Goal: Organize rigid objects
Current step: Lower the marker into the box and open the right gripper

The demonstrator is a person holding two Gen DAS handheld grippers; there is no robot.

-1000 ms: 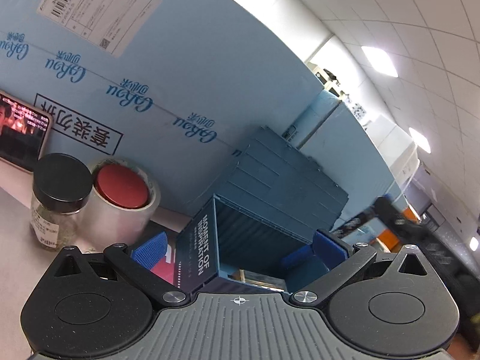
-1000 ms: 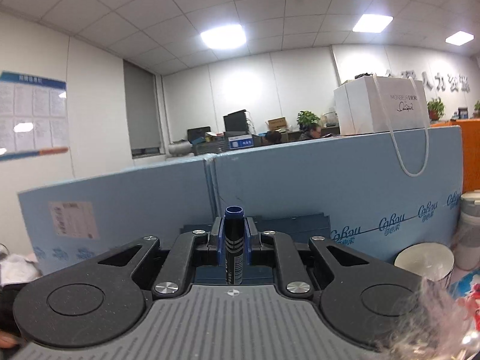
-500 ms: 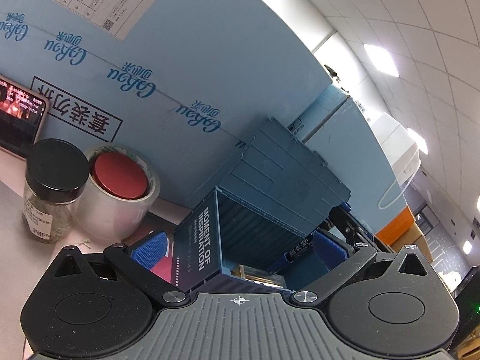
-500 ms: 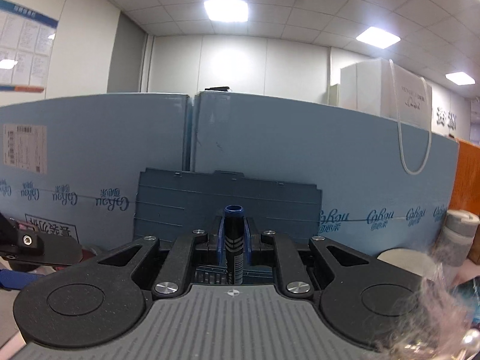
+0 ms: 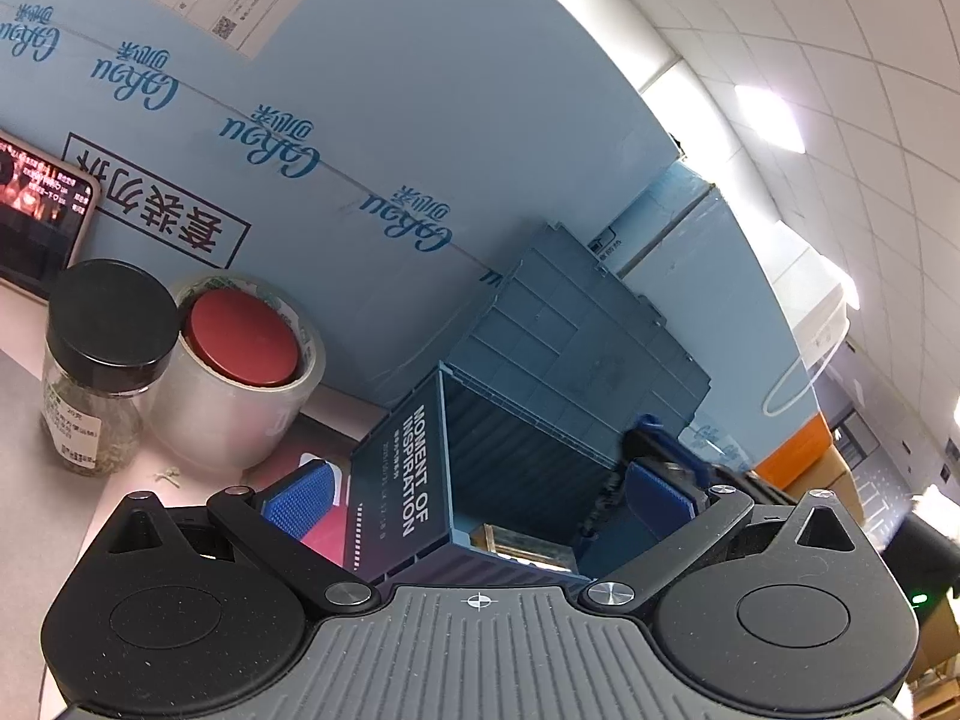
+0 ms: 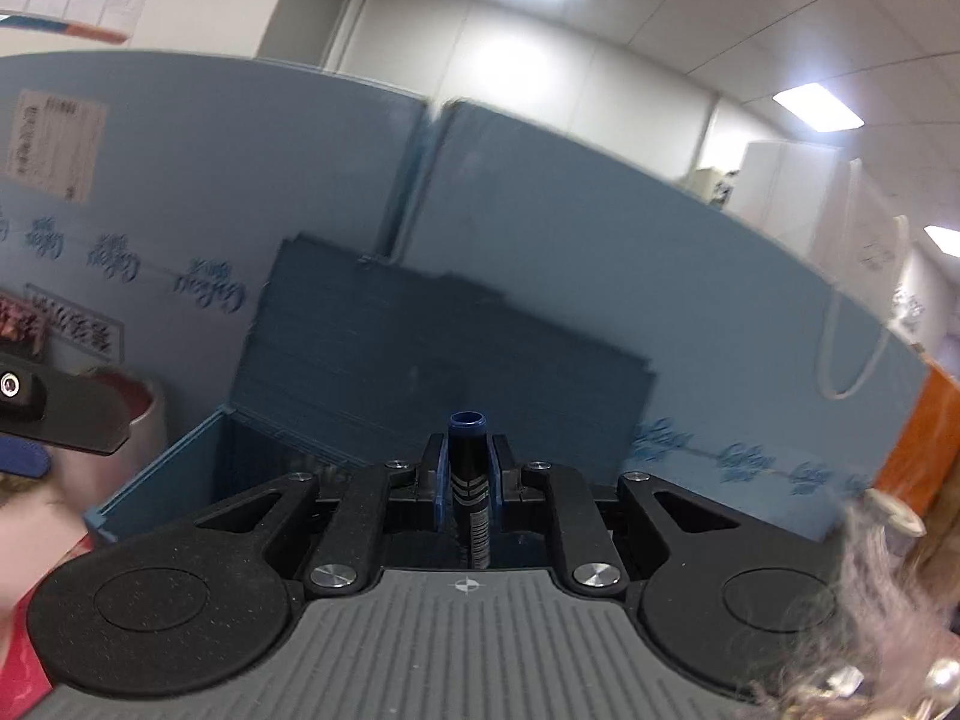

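Blue box (image 5: 516, 468) interior mostly hidden.

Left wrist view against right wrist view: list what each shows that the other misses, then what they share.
Only the left wrist view shows the clear glass jar with a black lid, the lit phone screen and the white lettering on the box's end wall.

Only the right wrist view shows the dark blue marker pen clamped upright in the right gripper.

Both show the open dark blue plastic box with its raised lid, the light blue foam boards and the red-topped roll of clear tape.
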